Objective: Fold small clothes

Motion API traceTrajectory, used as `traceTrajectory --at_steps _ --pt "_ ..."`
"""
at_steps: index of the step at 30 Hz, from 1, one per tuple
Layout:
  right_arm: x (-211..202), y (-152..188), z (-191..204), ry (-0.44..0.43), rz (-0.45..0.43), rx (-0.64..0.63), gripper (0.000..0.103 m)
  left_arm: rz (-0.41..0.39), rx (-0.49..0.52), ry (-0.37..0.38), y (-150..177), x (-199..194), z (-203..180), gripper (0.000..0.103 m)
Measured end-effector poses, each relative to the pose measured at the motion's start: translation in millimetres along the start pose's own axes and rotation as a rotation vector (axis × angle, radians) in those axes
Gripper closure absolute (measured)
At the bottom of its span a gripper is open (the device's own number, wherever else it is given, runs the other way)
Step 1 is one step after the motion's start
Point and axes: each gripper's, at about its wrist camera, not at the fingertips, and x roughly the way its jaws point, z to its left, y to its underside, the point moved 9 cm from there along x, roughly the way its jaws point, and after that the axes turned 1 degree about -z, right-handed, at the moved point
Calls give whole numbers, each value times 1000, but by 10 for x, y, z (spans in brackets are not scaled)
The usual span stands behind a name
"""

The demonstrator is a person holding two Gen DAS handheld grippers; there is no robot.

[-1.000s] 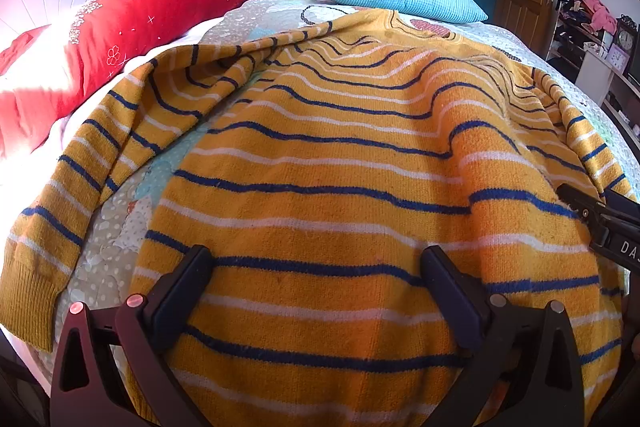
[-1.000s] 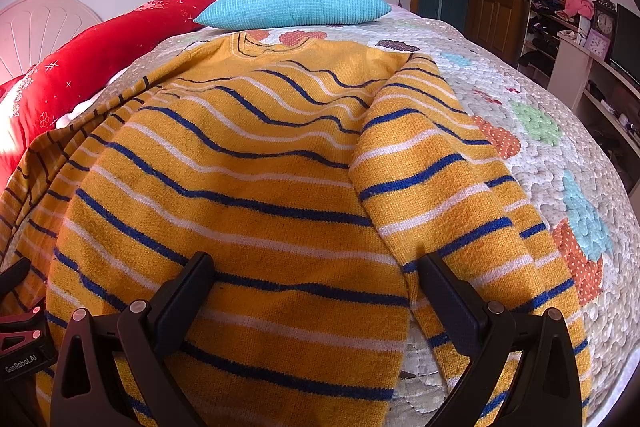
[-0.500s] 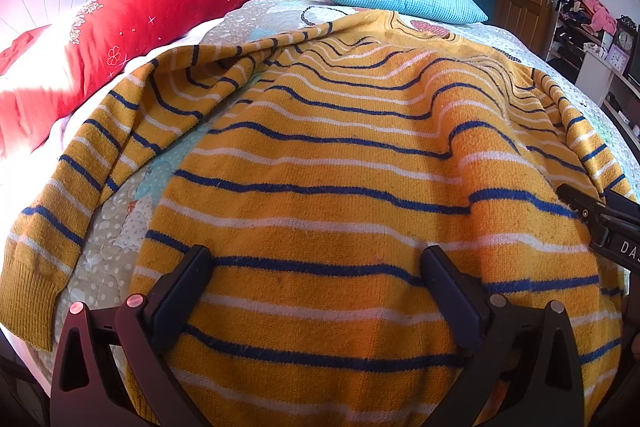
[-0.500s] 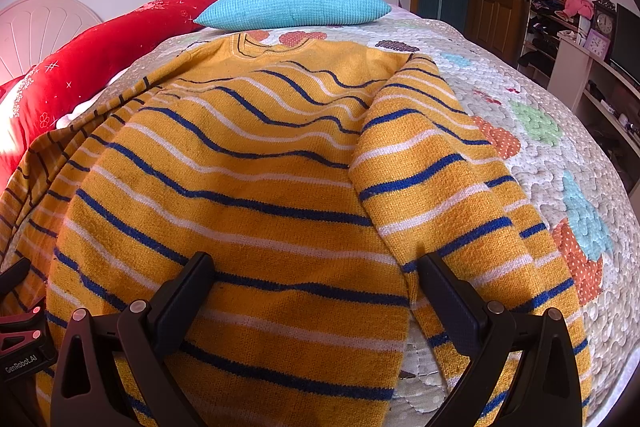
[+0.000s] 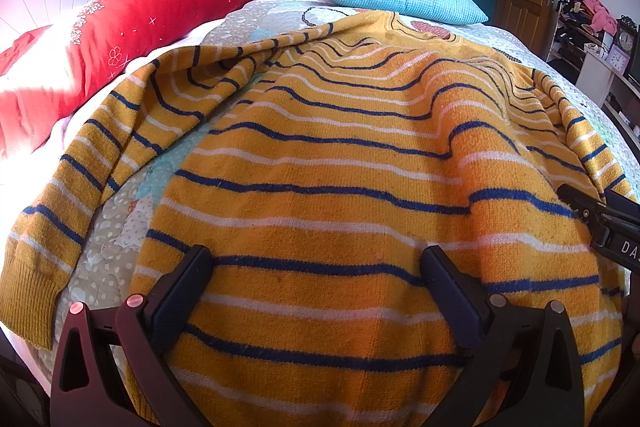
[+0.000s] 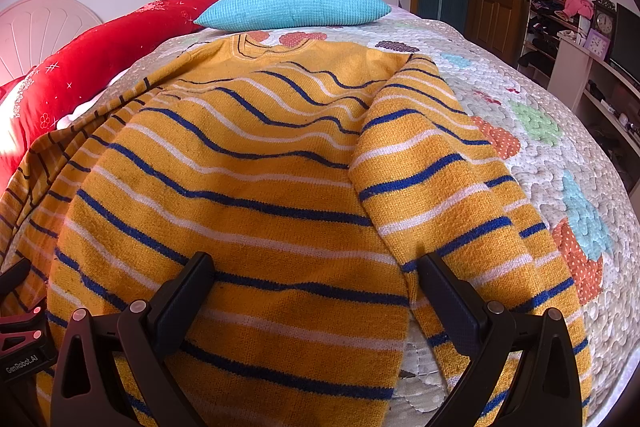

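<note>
On the far left I see a long red pillow (image 5: 132, 23). My left gripper (image 5: 316, 291) is wide open over the near edge of the yellow knit sweater with blue and white stripes (image 5: 340, 167), spread flat on the patchwork bed quilt (image 6: 532, 131). My right gripper (image 6: 316, 291) is open too, above the sweater's right sleeve (image 6: 448, 195).

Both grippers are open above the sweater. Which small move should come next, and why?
Probably lower the left gripper and close it on the left sleeve: the sweater lies flat, with that sleeve spread out on the bed, unfolded.
</note>
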Motion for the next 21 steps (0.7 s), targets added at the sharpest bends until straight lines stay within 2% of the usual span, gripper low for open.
traceTrajectory --at_steps 15,21 --pt "-13 -11 -3 2 -6 1 0 -1 -1 1 -1 -1 3 0" --pt "41 2 1 -14 38 10 0 20 5 6 2 9 10 0"
